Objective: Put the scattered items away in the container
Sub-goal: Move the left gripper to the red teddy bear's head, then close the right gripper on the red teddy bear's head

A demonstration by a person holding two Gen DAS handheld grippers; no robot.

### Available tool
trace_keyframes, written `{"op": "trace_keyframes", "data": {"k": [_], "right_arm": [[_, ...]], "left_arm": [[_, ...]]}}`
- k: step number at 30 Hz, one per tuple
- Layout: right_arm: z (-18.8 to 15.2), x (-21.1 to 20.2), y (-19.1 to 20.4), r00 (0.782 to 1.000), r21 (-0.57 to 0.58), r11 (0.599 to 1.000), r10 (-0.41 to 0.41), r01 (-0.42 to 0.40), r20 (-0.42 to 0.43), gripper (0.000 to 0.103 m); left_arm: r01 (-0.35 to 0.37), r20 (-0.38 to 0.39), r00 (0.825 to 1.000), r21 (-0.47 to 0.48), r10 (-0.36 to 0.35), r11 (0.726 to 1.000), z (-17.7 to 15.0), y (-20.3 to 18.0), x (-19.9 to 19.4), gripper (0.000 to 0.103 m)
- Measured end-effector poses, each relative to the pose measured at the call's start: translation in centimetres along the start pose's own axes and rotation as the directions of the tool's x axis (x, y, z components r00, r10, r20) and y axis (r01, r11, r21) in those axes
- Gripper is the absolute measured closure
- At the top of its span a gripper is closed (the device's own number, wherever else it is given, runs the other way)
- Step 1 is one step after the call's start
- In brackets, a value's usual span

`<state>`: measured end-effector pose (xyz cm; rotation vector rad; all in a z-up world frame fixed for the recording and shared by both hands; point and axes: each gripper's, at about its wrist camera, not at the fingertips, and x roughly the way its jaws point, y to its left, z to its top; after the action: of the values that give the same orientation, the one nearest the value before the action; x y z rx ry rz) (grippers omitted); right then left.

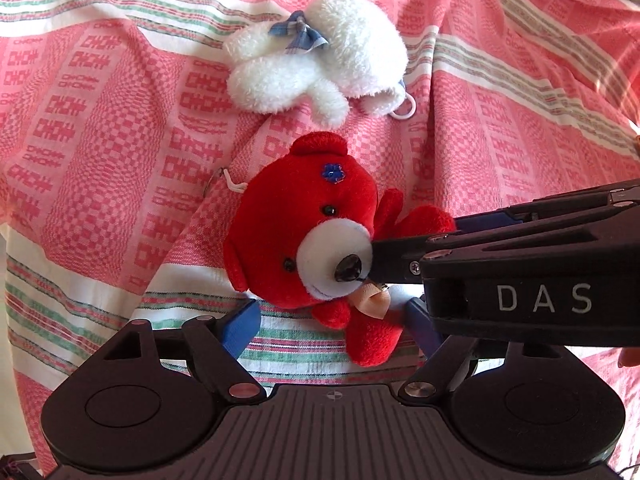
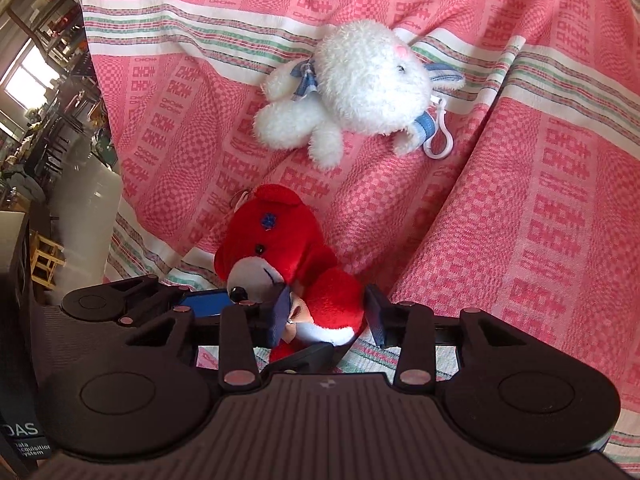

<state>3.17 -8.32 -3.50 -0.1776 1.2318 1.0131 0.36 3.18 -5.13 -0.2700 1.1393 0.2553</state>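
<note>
No container shows and nothing looks tidied yet: the right gripper (image 2: 326, 314) is clamped on the red bear (image 2: 280, 256) lying on the cloth (image 2: 520, 200), the left gripper (image 1: 332, 320) stands apart around it, the white bunny (image 2: 360, 84) untouched beyond.

The teddy bear (image 1: 316, 240) lies on the cloth (image 1: 120, 140), just before the plush rabbit (image 1: 320, 60), which lies farther up the cloth and apart from it. The rabbit's key clip (image 2: 439, 136) rests on the cloth at its right side. The left gripper (image 1: 332, 320) straddles the bear's lower body; the right gripper (image 2: 328, 312) reaches in from the right (its fingers flank the bear's torso).
</note>
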Motion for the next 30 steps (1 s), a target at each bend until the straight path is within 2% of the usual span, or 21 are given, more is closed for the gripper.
{"op": "trace_keyframes", "data": {"k": [3, 4, 6, 9, 11, 12, 13, 14, 23, 25, 30], "right_arm": [[-0.1, 0.0, 0.3, 1.0, 0.02, 1.0, -0.012, 0.012, 0.003, 0.057], [-0.1, -0.1, 0.3, 1.0, 0.024, 1.0, -0.012, 0.012, 0.008, 0.061], [-0.3, -0.3, 0.4, 1.0, 0.038, 0.999, -0.012, 0.011, 0.013, 0.064], [-0.7, -0.7, 0.1, 1.0, 0.076, 0.997, 0.007, -0.007, 0.003, 0.068], [-0.9, -1.2, -0.1, 1.0, 0.093, 0.996, 0.008, -0.008, 0.002, 0.068], [-1.0, -1.5, -0.2, 1.0, 0.1, 0.995, 0.006, -0.007, 0.004, 0.068], [-1.2, -1.9, -0.4, 1.0, 0.11, 0.994, 0.005, -0.006, 0.007, 0.068], [-1.3, -2.2, -0.6, 1.0, 0.12, 0.993, 0.003, -0.005, 0.01, 0.068], [-3.5, -6.6, -3.9, 0.999, 0.291, 0.957, -0.015, 0.0, 0.05, 0.068], [-4.3, -7.2, -4.6, 0.998, 0.321, 0.947, -0.032, 0.013, 0.053, 0.065], [-6.6, -7.2, -6.2, 0.995, 0.373, 0.924, -0.098, 0.084, 0.018, 0.059]], "left_arm": [[0.019, 0.015, 1.0, 0.008, -0.02, 1.0, -0.1, 0.0, -0.3, 0.033], [0.032, 0.017, 0.999, 0.005, -0.032, 0.999, -0.1, 0.1, -0.4, 0.039], [0.06, 0.017, 0.998, -0.006, -0.06, 0.998, -0.2, 0.3, -0.6, 0.043], [0.132, 0.006, 0.991, -0.009, -0.132, 0.991, -0.4, 0.4, -1.1, 0.068], [0.13, 0.012, 0.991, 0.029, -0.131, 0.991, -0.5, -0.3, -1.5, 0.067], [0.134, 0.016, 0.991, 0.045, -0.134, 0.99, -0.6, -0.6, -1.7, 0.064], [0.144, 0.018, 0.989, 0.059, -0.145, 0.988, -0.6, -0.9, -1.9, 0.055], [0.157, 0.018, 0.987, 0.075, -0.159, 0.985, -0.6, -1.3, -2.2, 0.053], [0.244, 0.004, 0.968, 0.216, -0.251, 0.945, -0.2, -5.3, -3.7, 0.052], [0.259, -0.007, 0.964, 0.249, -0.266, 0.933, -0.3, -6.2, -3.8, 0.049], [0.248, -0.016, 0.967, 0.281, -0.254, 0.927, -0.7, -7.1, -3.5, 0.042]]}}
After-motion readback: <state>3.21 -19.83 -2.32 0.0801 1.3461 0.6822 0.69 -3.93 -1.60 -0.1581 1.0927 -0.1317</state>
